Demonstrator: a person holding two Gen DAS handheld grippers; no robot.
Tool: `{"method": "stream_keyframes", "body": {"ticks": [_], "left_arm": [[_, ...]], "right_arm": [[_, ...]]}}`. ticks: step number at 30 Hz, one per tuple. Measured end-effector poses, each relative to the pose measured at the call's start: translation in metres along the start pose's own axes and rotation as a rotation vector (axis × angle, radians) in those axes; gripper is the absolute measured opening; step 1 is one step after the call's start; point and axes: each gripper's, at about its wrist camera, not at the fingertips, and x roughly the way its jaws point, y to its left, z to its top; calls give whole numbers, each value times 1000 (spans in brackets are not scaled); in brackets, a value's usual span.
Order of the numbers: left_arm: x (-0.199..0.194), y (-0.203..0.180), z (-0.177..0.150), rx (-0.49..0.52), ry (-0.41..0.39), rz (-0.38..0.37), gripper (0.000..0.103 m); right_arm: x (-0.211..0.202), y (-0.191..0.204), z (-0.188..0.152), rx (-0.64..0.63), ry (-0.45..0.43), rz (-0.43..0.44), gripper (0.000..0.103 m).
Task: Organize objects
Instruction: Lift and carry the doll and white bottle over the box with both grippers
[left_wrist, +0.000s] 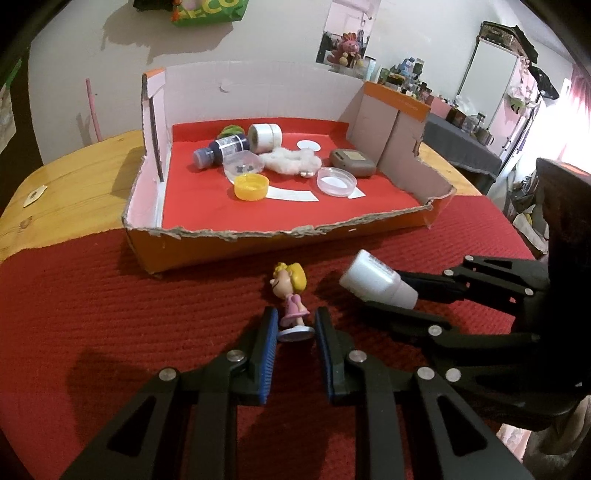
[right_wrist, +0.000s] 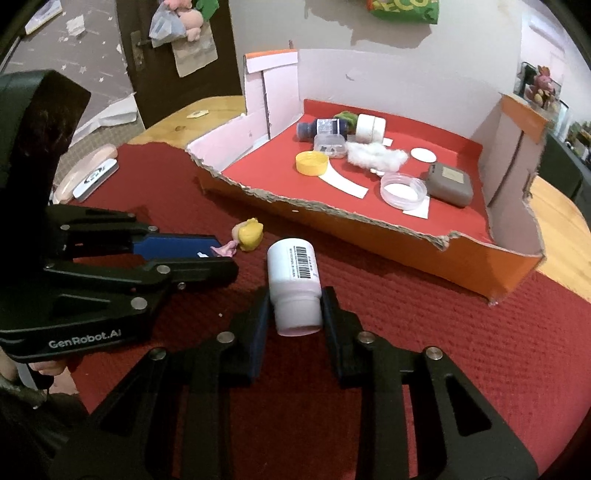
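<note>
Holding two things at once, we work just in front of a torn cardboard box (left_wrist: 280, 232). Our left claw (left_wrist: 293, 341) brackets a small doll (left_wrist: 290, 295) with yellow hair and a pink dress; its blue pads (left_wrist: 268, 350) sit on either side of the doll's round base, with a sliver of gap showing, so we judge the grip is about to close rather than firm. The doll stands on the red mat (left_wrist: 129, 314) that covers the worktop.

Our right claw (right_wrist: 295, 314) is clamped on the cap end of a white pill bottle (right_wrist: 293, 284), which tilts forward with its barcode label facing up. Gripping the narrow cap leaves the wider body free, which should make it easy to set down.

Both things sit near the box's low, ragged front edge, probably because that is the easiest side to reach over.

Inside the box, on a red lining, lie a dark blue bottle (left_wrist: 218, 149) on its side, a roll of white tape (left_wrist: 264, 137), a tuft of cotton (left_wrist: 291, 162), a yellow cap (left_wrist: 251, 186), a clear round dish (left_wrist: 337, 181), a small clear tub (left_wrist: 242, 166), a grey case (left_wrist: 352, 162) and something green (left_wrist: 231, 130) at the back.
</note>
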Motion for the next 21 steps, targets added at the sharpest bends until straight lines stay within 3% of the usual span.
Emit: {"method": "stream_keyframes", "body": {"ticks": [21], "left_arm": [[-30,-10,-3,14,-71,-28,21]], "right_arm": [[-30,7,-1,42,-63,5,26]]}}
